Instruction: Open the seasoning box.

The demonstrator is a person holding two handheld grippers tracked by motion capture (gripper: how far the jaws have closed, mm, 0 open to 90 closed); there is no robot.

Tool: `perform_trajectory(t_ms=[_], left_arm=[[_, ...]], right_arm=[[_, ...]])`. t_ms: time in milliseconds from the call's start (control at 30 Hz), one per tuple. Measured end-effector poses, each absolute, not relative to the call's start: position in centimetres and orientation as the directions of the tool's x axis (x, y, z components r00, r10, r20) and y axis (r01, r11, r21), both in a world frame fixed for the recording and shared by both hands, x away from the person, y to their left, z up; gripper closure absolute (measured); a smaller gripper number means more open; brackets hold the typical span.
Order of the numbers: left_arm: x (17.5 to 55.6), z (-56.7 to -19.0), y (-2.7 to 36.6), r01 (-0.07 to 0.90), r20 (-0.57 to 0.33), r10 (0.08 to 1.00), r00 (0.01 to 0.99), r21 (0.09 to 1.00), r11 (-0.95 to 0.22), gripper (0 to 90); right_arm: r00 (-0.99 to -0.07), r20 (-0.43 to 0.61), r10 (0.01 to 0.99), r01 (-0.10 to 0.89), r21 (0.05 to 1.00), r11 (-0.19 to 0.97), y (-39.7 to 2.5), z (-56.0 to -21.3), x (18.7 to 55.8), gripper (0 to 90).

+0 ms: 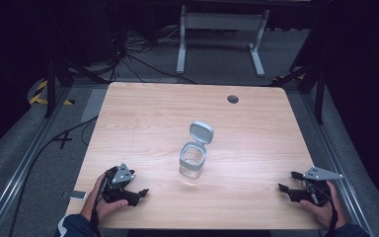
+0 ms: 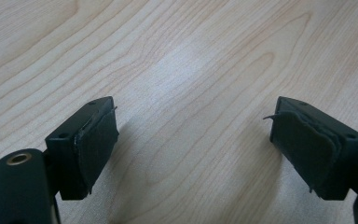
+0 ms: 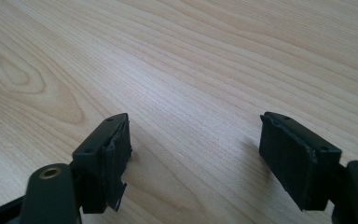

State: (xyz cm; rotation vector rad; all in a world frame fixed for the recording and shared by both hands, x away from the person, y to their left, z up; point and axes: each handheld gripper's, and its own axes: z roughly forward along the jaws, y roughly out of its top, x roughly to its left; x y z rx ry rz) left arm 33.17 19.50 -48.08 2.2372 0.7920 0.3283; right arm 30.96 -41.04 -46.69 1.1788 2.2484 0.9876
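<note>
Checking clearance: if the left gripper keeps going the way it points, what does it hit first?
Probably nothing: the left gripper, fingers open, looks along bare table in its own view. From above, it aims right, passing nearer the person than the clear jar, though depth is uncertain.

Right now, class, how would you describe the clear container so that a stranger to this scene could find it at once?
Start at the wooden table and go to its middle, between the left gripper and right gripper. There stands the clear container, a small see-through jar. Its grey flip lid stands open, hinged at the far side.
</note>
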Motion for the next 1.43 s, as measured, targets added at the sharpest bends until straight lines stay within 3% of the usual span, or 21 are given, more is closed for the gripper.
perform_trajectory(t_ms=[1433], left_arm=[[33.80, -48.16, 19.39, 0.469, -0.011, 0.650, 0.759, 0.703, -0.535, 7.1]], right_arm=[[-0.535, -0.034, 0.844, 0.546, 0.749, 0.377, -40.92, -46.72, 31.08, 22.9]])
